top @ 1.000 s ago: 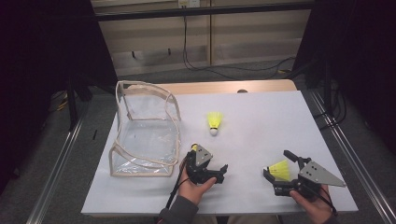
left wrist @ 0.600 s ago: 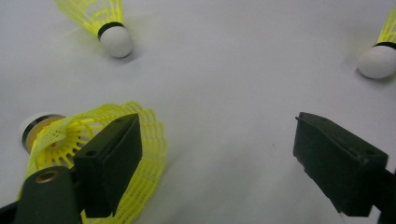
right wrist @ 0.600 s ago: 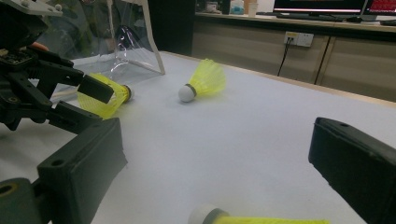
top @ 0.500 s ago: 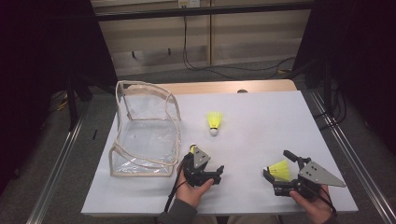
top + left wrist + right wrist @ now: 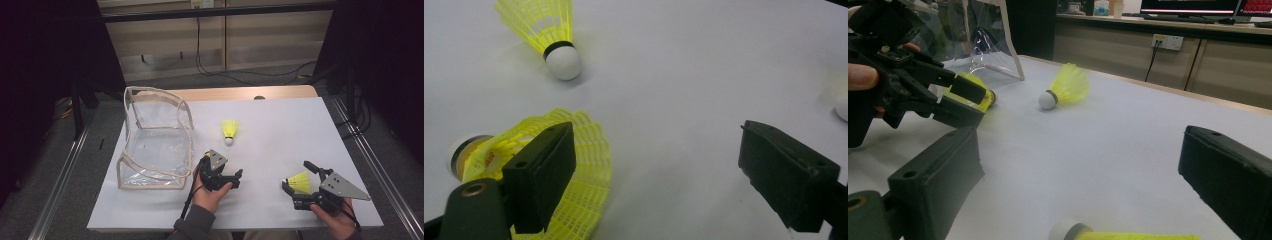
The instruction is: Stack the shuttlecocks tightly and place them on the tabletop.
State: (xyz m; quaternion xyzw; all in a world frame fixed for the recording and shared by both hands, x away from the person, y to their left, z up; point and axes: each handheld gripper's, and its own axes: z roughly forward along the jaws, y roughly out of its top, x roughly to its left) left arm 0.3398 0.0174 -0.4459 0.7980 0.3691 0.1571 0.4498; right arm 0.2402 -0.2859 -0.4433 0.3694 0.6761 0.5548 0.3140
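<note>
- Standing released, the left gripper has its jaws well apart, though they have just been closing a little. The near-left shuttlecock lies on its side against the inner face of one jaw. The other jaw is clear of it, so nothing is clamped.
- Placement appears deliberate: the jaws straddle the skirt low over the table, the sort of line-up a pinch across the feathers would need.
- The right gripper is likewise released. The right shuttlecock lies between its wide jaws near the near-right edge, touching neither pad as far as can be seen.
- The middle shuttlecock lies alone near the table centre, cork toward the near side, well apart from both grippers.
- The clear bag stands at the left with its mouth gaping. Judged from that, it is the likely receptacle, and the left hand's piece is the one just beside it.
- Hidden or doubtful:
  - The left jaw covers much of the near-left shuttlecock's skirt, and its cork is blurred at the frame edge.
  - The right gripper view cuts off most of the right shuttlecock at the bottom.
  - From the high view the left gripper's body covers its piece, so contact there is probable, not confirmed.
</note>
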